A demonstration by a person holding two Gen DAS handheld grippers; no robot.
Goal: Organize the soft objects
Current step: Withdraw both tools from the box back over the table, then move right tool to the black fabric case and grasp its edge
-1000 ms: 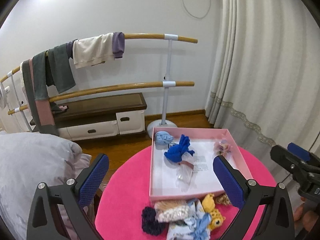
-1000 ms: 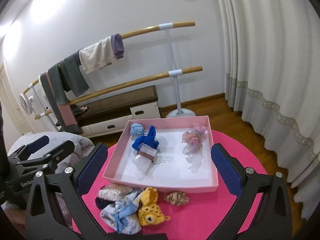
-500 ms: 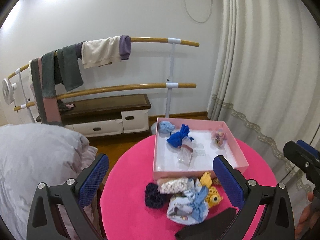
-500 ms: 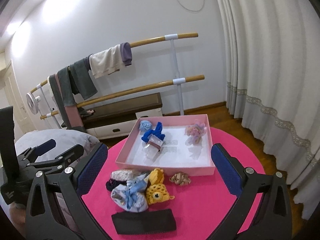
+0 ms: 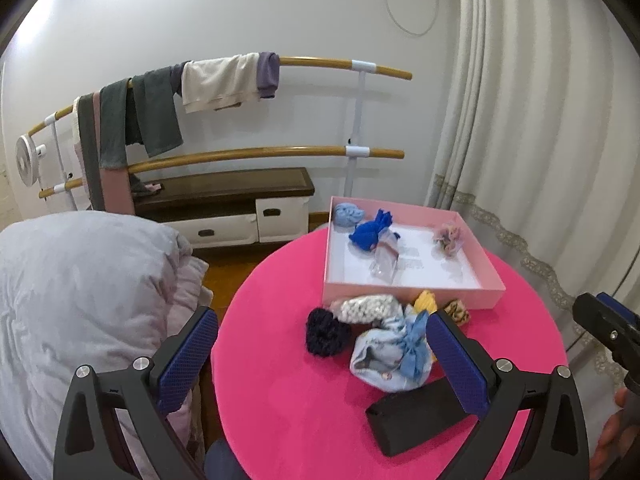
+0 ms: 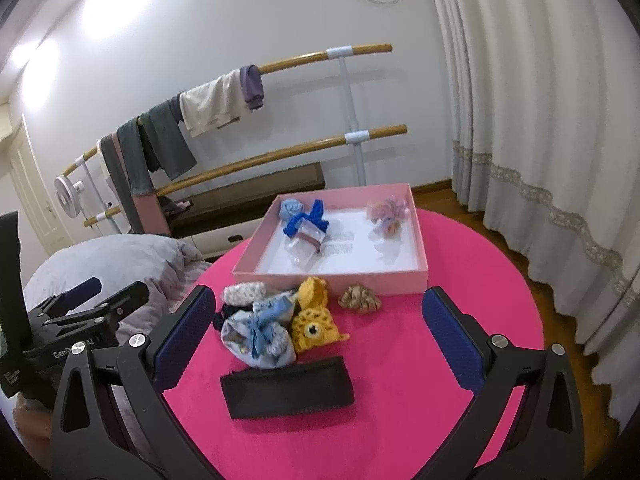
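- Hovering above the round pink table (image 6: 460, 264), the right gripper (image 6: 320, 332) is held with its blue-padded fingers (image 6: 452, 340) spread wide apart, and nothing is gripped between them.
- The left gripper (image 5: 320, 356) is likewise held wide apart and empty, over the table's near left edge.
- A black headband (image 6: 288, 388) is seen lying flat nearest the grippers.
- Just behind it, a pile of soft objects is found: a light blue bow pouch (image 6: 260, 336), a yellow crocheted piece (image 6: 314, 316), a white knitted scrunchie (image 6: 244, 292) and a dark scrunchie (image 5: 326, 332).
- A tan scrunchie (image 6: 360, 300) is set just beside the pile, against the front wall of the pink box (image 6: 332, 280).
- Inside the box, a royal blue scrunchie (image 6: 306, 220), a pale blue one (image 6: 292, 208) and a pink one (image 6: 388, 216) are kept.
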